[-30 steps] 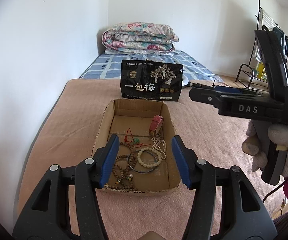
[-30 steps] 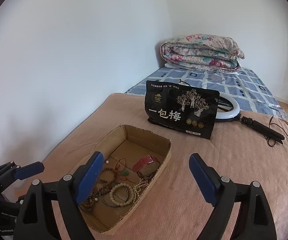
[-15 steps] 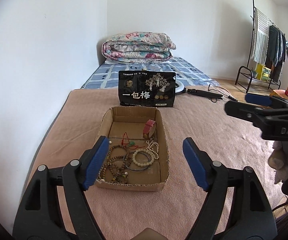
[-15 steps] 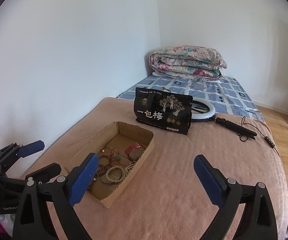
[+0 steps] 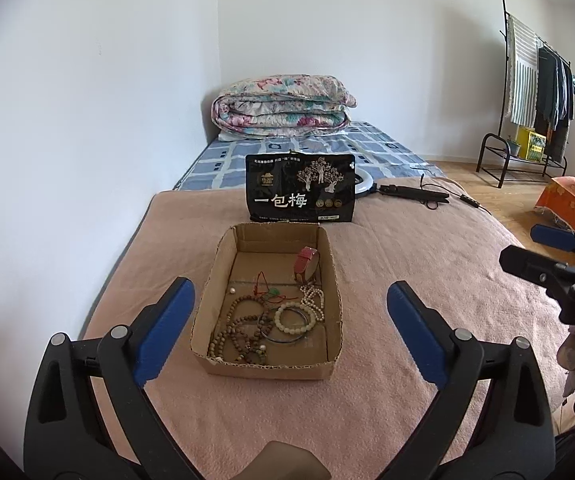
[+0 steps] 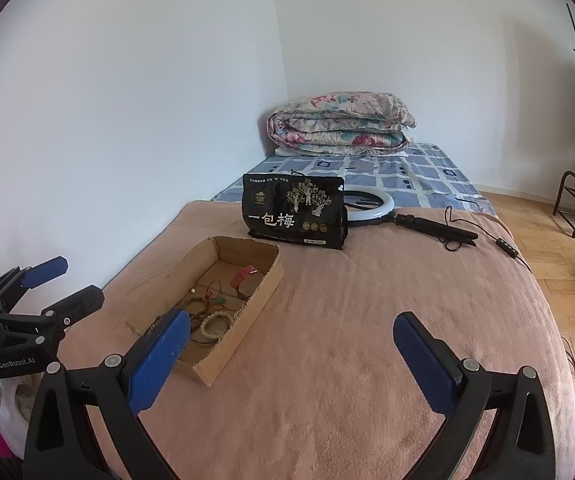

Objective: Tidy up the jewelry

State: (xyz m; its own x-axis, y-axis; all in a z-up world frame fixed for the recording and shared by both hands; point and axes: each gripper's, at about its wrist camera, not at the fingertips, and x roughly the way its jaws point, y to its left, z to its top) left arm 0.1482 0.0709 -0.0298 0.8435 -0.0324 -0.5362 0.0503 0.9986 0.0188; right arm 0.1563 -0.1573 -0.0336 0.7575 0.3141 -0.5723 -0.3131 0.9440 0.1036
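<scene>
A shallow cardboard box (image 5: 212, 264) sits on the pink blanket and shows in the right wrist view too (image 6: 265, 280). It holds brown bead strands (image 5: 239, 332), a cream bead bracelet (image 5: 293, 318), a white pearl strand (image 5: 312, 296), a red-cord green pendant (image 5: 273, 292) and a red strap watch (image 5: 305, 265). My left gripper (image 5: 289, 332) is open and empty, held back in front of the box's near end. My right gripper (image 6: 291, 354) is open and empty, to the right of the box.
A black snack bag (image 5: 301, 194) stands behind the box. A ring light with a black handle and cable (image 6: 403, 216) lies behind it. A folded floral quilt (image 5: 283, 106) lies at the far wall. A clothes rack (image 5: 535, 92) stands on the right.
Both grippers have pulled back and up from the box. The left gripper has opened wider. The box looks smaller and farther in both views.
</scene>
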